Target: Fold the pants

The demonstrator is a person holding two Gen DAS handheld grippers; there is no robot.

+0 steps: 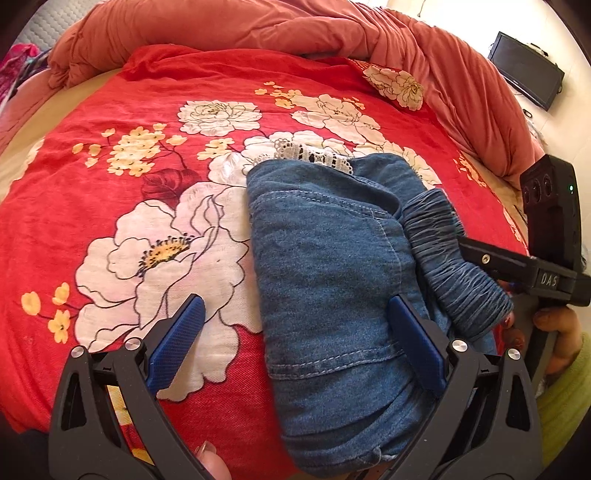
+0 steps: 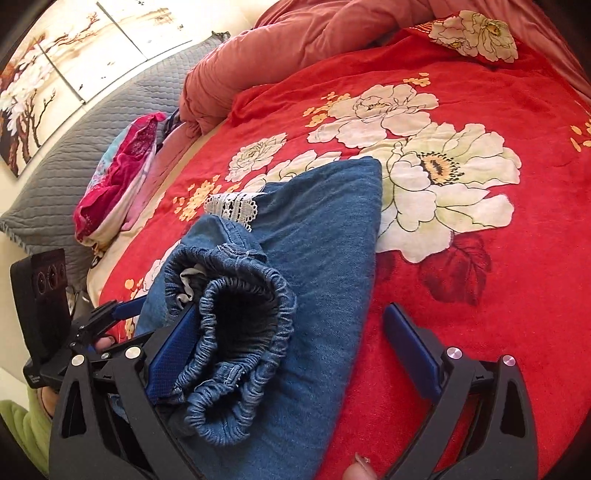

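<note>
Pants (image 1: 325, 258) blue denim, white lace trim (image 1: 314, 153); bedspread (image 1: 110, 206) red, white-yellow floral; quilt (image 1: 258, 26) salmon.

The near end of the pants (image 1: 332, 295) ran off the bottom edge of the left wrist view. The right tool (image 1: 480, 258) was mostly covered by the elastic waistband (image 1: 454, 258). In the right wrist view, the waistband's interior was dark and unreadable, and the bed (image 2: 480, 295) beneath the denim was hidden.

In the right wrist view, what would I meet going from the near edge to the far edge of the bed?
Elastic waistband → folded denim pants → white lace trim → red floral blanket → bunched pink quilt.
</note>
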